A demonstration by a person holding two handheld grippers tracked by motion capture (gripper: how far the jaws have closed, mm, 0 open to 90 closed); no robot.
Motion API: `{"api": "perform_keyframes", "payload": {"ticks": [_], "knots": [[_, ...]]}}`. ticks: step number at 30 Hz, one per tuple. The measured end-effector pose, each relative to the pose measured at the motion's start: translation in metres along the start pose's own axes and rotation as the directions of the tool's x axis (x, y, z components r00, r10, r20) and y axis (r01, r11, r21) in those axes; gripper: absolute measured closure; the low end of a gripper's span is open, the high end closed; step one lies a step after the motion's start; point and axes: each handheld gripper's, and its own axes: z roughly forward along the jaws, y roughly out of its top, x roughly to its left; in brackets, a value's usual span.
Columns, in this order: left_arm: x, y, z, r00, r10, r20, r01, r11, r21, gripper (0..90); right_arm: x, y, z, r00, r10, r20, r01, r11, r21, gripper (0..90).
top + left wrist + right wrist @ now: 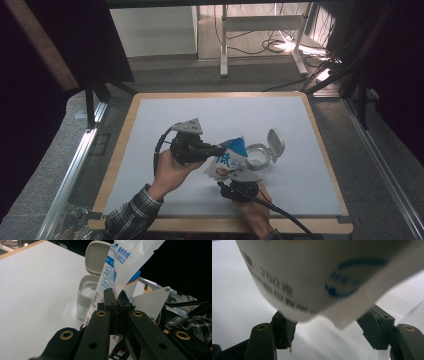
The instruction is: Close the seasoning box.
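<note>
A white and blue printed pouch [231, 156] is held up over the white mat [165, 115]. My left gripper [221, 150] comes in from the left and is shut on the pouch's edge [120, 267], the jaws pressed together [117, 298]. My right gripper [239, 181] sits just below the pouch, pointing away from the person. Its jaws stand wide open [328, 330], and the pouch's lower end [312, 272] hangs above and between them, blurred. A small clear jar [256, 156] with its grey flip lid [275, 142] open stands right of the pouch; the jar [86, 297] is just behind it.
The mat lies on a wooden board [125, 135] with a metal rail [75, 165] to its left. A plaid sleeve [130, 217] comes in at the bottom left. The right gripper's grey plate [150, 303] sits close to my left jaws. A desk frame [225, 45] stands beyond the table.
</note>
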Motion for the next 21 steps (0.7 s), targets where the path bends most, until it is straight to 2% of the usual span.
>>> {"api": "perform_keyframes", "payload": {"ticks": [5,7,10,13,18,21], "knots": [[-0.0002,0.0008,-0.0003,0.9998,-0.014,0.012,0.014,0.9999,-0.004,90.0,0.0025,0.0008,-0.0009,0.9995,-0.025,0.018,0.026,0.999,-0.042,35.4],[-0.0001,0.0009,-0.0004,0.9997,-0.018,0.015,0.018,0.9998,-0.005,90.0,0.0035,0.0009,-0.0011,0.9995,-0.026,0.019,0.027,0.999,-0.045,35.7],[0.0006,0.0011,-0.0013,0.9997,-0.023,0.012,0.023,0.9997,-0.005,90.0,0.0021,-0.0010,0.0019,0.9971,-0.047,0.061,0.048,0.999,-0.018,36.0],[0.0006,0.0010,-0.0017,0.9996,-0.025,0.012,0.025,0.9997,-0.005,90.0,0.0017,-0.0014,0.0025,0.9963,-0.051,0.070,0.052,0.998,-0.019,36.0],[0.0004,0.0009,-0.0012,0.9993,-0.031,0.019,0.031,0.9995,-0.008,90.0,0.0045,0.0010,-0.0008,0.9977,-0.043,0.053,0.047,0.996,-0.076,36.0],[0.0009,0.0013,0.0011,0.9990,-0.036,0.027,0.036,0.9993,-0.008,90.0,0.0060,0.0026,-0.0033,0.9971,-0.057,0.051,0.062,0.993,-0.099,37.8]]}}
